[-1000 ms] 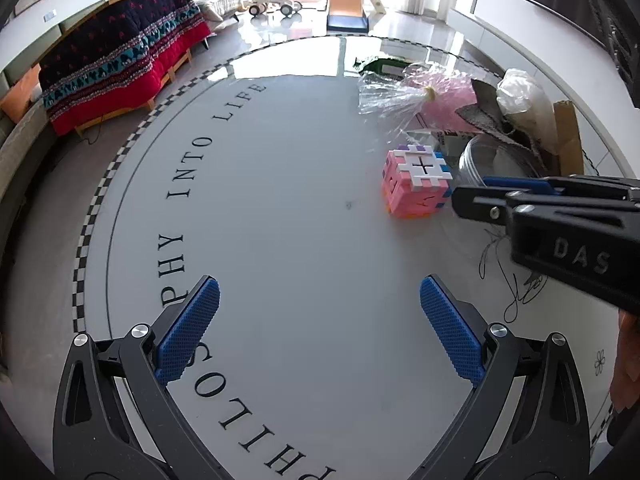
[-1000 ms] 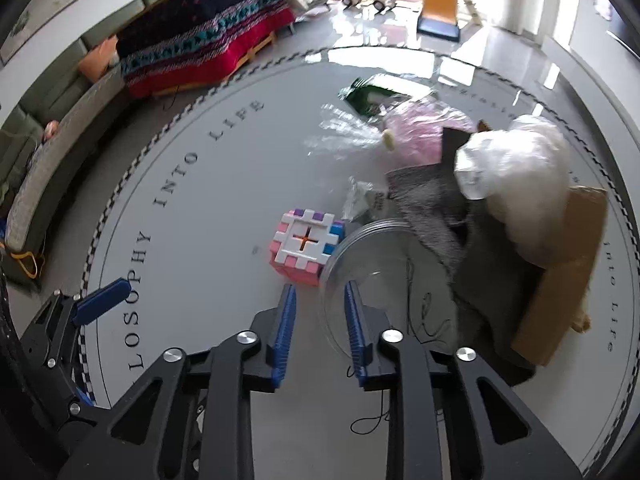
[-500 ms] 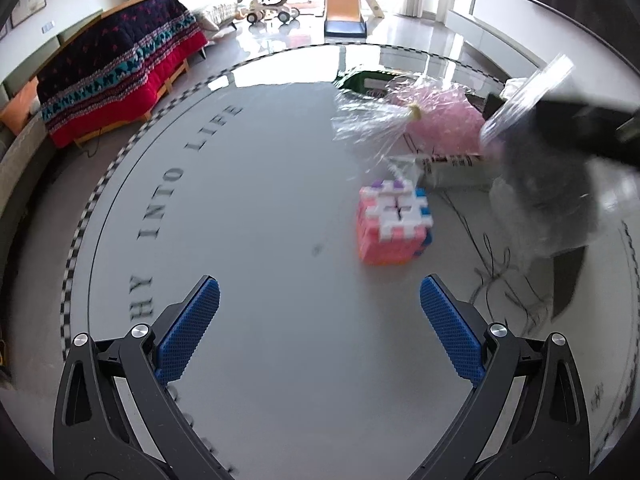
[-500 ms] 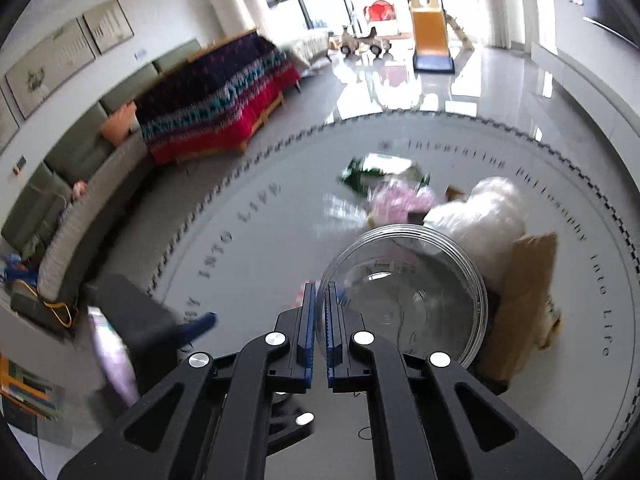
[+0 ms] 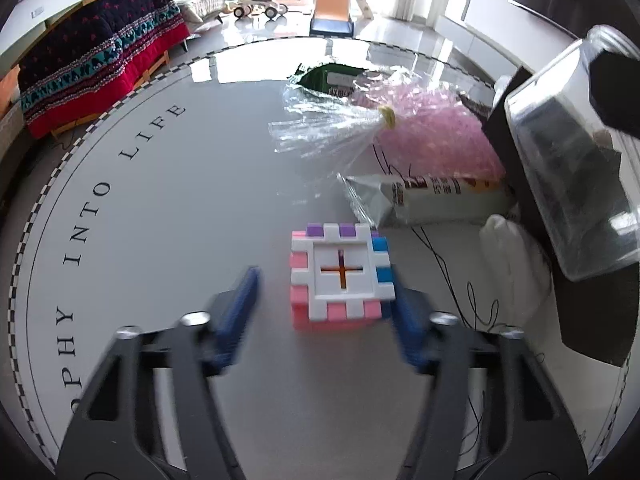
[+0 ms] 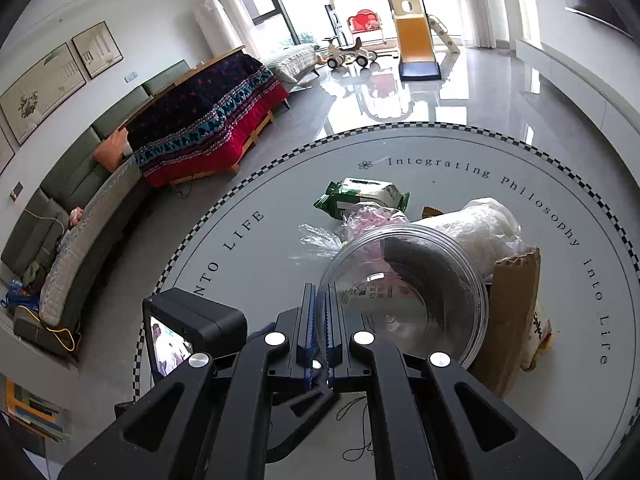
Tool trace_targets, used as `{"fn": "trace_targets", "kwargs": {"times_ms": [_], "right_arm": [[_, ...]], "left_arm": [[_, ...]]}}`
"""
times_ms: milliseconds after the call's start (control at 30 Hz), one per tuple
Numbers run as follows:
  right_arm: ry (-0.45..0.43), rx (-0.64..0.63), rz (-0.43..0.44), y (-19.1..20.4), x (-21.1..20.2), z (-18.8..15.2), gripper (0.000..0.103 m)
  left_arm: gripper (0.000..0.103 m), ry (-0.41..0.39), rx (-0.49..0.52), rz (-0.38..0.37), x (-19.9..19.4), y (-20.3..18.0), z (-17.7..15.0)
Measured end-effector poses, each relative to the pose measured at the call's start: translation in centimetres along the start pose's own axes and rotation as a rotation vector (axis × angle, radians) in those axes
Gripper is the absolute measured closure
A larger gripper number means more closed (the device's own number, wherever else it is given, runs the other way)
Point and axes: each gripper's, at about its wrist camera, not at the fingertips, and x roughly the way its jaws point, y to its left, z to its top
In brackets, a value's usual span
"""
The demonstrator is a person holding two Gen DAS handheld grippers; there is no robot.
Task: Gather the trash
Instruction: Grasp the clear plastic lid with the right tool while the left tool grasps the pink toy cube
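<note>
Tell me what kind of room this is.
Most likely a family living room: a long green sofa runs along the wall under framed pictures, a child's slide and ride-on toy stand by the windows, and trash covers a round table.

A round grey table (image 6: 460, 148) with a checkered rim and black lettering fills the lower frame. At upper left, a red and navy patterned blanket (image 6: 208, 120) drapes a wooden frame beside a green sofa (image 6: 72, 184). At top centre stands a yellow children's slide (image 6: 414, 36), a ride-on toy (image 6: 348, 54) left of it

Home living room, green sofa (image 6: 76, 216), framed pictures (image 6: 40, 88), toy slide (image 6: 416, 40)
</note>
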Motion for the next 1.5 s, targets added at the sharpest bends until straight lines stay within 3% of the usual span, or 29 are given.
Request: {"fn": "trace_targets", "kwargs": {"times_ms": [33, 333, 633, 1133, 1500], "right_arm": [[0.000, 0.001, 0.002, 0.0, 0.0, -0.1, 0.098], [0.013, -0.007, 0.013, 1.1, -0.6, -0.8, 0.098], [0.015, -0.051, 0.044, 6.0, -3.3, -3.4, 0.098], [0.085, -0.158, 0.099, 15.7, -5.4, -13.2, 0.098], [0.155, -0.264, 0.199, 23.8, -5.4, -21.3, 0.098]], "left_arm": [[0.061, -0.009, -0.007, -0.012, -0.1, 0.2, 0.1], [0.061, -0.021, -0.008, -0.036, -1.7, 1.4, -0.9], [0.061, -0.059, -0.026, -0.030, -7.7, 3.8, -5.6], [0.061, -0.133, -0.187, 0.021, -17.9, 13.0, -16.1], [0.061, -0.181, -0.282, 0.102, -24.0, 18.6, -24.4]]}}
